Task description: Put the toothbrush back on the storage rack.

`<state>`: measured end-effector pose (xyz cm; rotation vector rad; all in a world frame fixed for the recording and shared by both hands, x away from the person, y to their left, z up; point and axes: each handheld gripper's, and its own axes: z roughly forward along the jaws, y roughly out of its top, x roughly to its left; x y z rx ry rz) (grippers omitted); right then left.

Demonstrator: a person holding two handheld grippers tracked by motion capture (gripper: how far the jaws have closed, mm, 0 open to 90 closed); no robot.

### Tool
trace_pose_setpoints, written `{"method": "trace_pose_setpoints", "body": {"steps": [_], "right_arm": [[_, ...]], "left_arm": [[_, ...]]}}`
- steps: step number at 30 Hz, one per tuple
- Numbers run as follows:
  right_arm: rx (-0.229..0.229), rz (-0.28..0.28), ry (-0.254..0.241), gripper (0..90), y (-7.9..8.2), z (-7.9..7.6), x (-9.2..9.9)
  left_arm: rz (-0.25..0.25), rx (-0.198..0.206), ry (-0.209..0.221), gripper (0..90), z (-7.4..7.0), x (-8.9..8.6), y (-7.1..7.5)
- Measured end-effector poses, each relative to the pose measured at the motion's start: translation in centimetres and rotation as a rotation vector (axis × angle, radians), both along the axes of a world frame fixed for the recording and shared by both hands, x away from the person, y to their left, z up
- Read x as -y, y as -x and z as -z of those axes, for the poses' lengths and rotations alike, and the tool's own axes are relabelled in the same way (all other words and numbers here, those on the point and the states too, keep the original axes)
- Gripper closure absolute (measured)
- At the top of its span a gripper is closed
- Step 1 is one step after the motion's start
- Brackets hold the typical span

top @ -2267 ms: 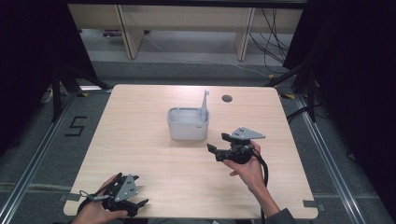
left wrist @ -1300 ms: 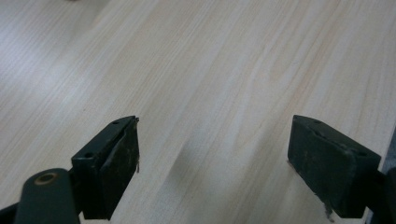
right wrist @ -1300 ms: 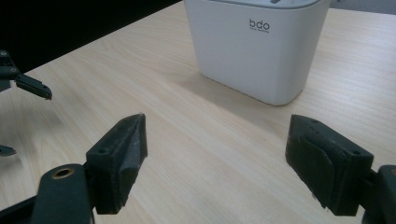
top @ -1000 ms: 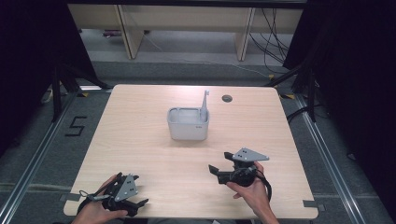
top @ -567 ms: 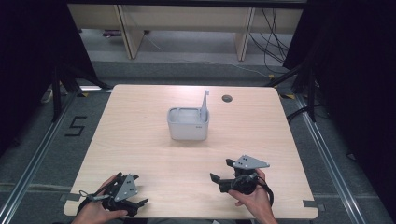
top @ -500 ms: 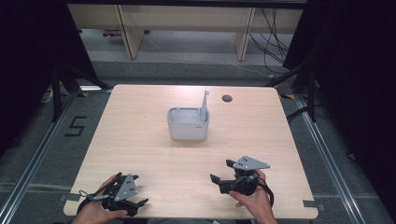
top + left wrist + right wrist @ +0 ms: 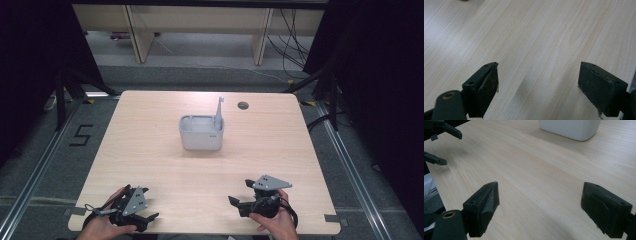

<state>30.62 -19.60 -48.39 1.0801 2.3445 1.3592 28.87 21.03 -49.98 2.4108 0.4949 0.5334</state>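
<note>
A white tub [image 7: 201, 134] stands mid-table, and a thin grey tool [image 7: 218, 112] sticks up from its right side. My left gripper [image 7: 148, 203] rests at the near left corner in a hand, open, with bare wood between its jaws [image 7: 537, 75]. My right gripper [image 7: 239, 192] is held low near the front edge at the right, also open and holding nothing [image 7: 539, 195]. It points left and forward, so the tub's base [image 7: 571, 127] and the left gripper [image 7: 439, 142] appear at the top of its view.
The light wooden table [image 7: 150, 150] has a small dark round hole [image 7: 243, 105] near its far edge. Wooden shelving [image 7: 200, 20] and cables lie on the floor beyond. Metal floor rails run along both sides.
My right gripper has drawn back from beside the tub to the near edge of the table and sunk lower. The left gripper has stayed in place.
</note>
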Motion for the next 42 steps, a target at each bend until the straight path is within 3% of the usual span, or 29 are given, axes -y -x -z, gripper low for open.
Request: {"method": "trace_pose_setpoints", "body": {"steps": [3,4,5,6,7,12,15,16,18,19,20,30,33,42], "right_arm": [[0.005,-0.014,0.025,16.2,0.3,0.1,0.3],[-0.011,0.013,0.032,16.2,0.5,0.0,0.3],[0.018,0.008,0.05,16.3,0.5,0.1,0.4],[-0.011,0.004,0.04,16.3,0.6,0.2,0.4],[0.012,0.003,0.059,16.2,0.6,0.2,0.5],[-0.035,0.003,0.071,16.2,1.1,0.6,0.7],[-0.026,-0.005,0.099,16.2,1.2,0.8,0.9],[-0.057,0.005,0.084,16.2,1.5,0.9,0.7],[-0.043,-0.014,0.105,16.2,1.4,1.0,0.9],[-0.07,0.006,0.091,16.2,1.7,1.0,0.8],[-0.045,-0.01,0.108,16.1,1.6,1.0,0.9],[-0.051,0.009,0.119,16.2,2.5,1.1,1.4],[-0.061,-0.029,0.113,16.2,2.5,1.1,1.6],[-0.062,-0.022,0.119,16.1,2.5,1.2,1.8]], "left_arm": [[-0.012,0.001,0.026,16.4,0.2,0.1,0.1],[-0.013,0.001,0.026,16.4,0.2,0.1,0.1],[-0.014,0.001,0.025,16.4,0.1,0.1,0.1],[-0.014,0.002,0.025,16.4,0.2,0.1,0.1],[-0.015,0.0,0.023,16.4,0.1,0.1,0.1],[-0.014,0.001,0.026,16.4,0.2,0.1,0.1],[-0.013,0.002,0.025,16.4,0.2,0.2,0.1],[-0.013,0.002,0.024,16.4,0.2,0.2,0.1],[-0.014,0.002,0.024,16.4,0.2,0.1,0.1],[-0.014,0.002,0.024,16.4,0.2,0.1,0.1],[-0.014,0.002,0.024,16.4,0.1,0.1,0.1],[-0.012,0.009,0.01,16.4,0.1,0.0,0.0],[-0.015,0.005,0.021,16.4,0.1,0.1,0.0],[-0.015,0.005,0.021,16.4,0.2,0.1,0.0]]}}
